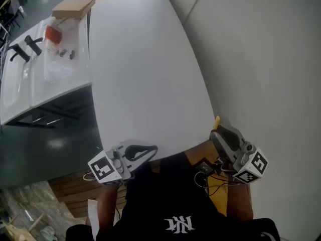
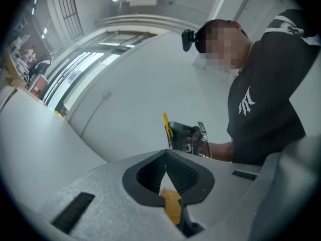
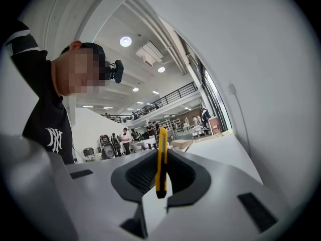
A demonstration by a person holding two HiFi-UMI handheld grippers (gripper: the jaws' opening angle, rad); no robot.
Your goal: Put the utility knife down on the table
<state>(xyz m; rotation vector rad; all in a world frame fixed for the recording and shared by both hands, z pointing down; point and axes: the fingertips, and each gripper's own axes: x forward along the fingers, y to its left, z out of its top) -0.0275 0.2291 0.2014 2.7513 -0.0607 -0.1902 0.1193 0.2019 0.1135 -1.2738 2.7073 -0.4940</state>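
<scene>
A slim yellow utility knife (image 3: 161, 159) stands upright between the dark pads of my right gripper (image 3: 160, 185), which is shut on it. In the head view the knife's yellow tip (image 1: 217, 121) pokes up out of the right gripper (image 1: 216, 131) at the near right edge of the white table (image 1: 145, 74). My left gripper (image 1: 152, 150) hovers at the table's near left corner, with its jaws pressed together and nothing between them. The left gripper view looks past those jaws at the right gripper (image 2: 183, 136) and the knife (image 2: 165, 124) in front of the person's dark shirt.
A pale wall (image 1: 261, 59) runs close along the table's right side. To the left, across a dark floor gap, a second white surface (image 1: 35, 79) holds a red item (image 1: 52, 33), black tools (image 1: 22, 49), clear plastic bags and a cardboard box (image 1: 72, 7).
</scene>
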